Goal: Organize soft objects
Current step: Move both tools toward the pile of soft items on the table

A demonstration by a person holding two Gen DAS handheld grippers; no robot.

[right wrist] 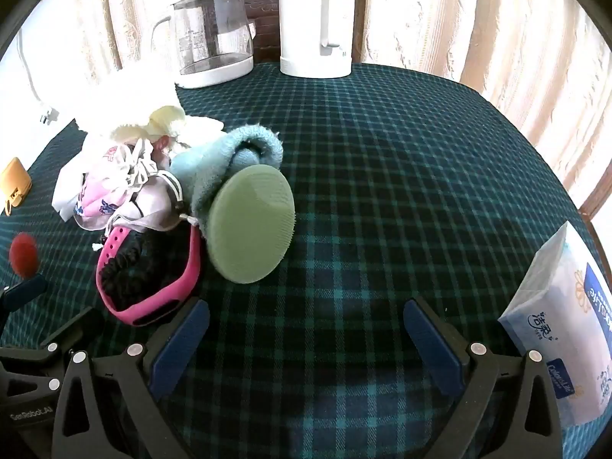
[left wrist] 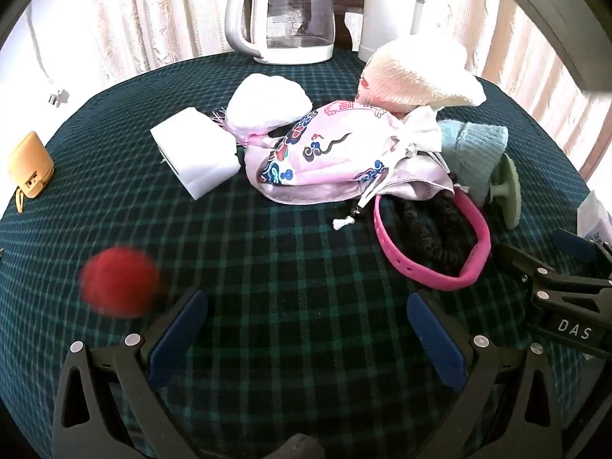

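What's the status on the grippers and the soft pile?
Left gripper, right gripper open, empty. Soft pile untouched around pink patterned pouch. Fuzzy red ball apart, left.

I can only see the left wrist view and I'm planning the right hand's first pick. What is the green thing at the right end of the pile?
Observer: A round green silicone scrubber, propped on edge against the rolled blue towel, its bristled face towards the right camera.
Operator: And the white packet cut off at my right edge?
Observer: A soft tissue pack with blue print, lying on the tablecloth well away from the towel.
Operator: Is the right gripper free?
Observer: Yes. The right gripper is open, with only tablecloth between its fingers.
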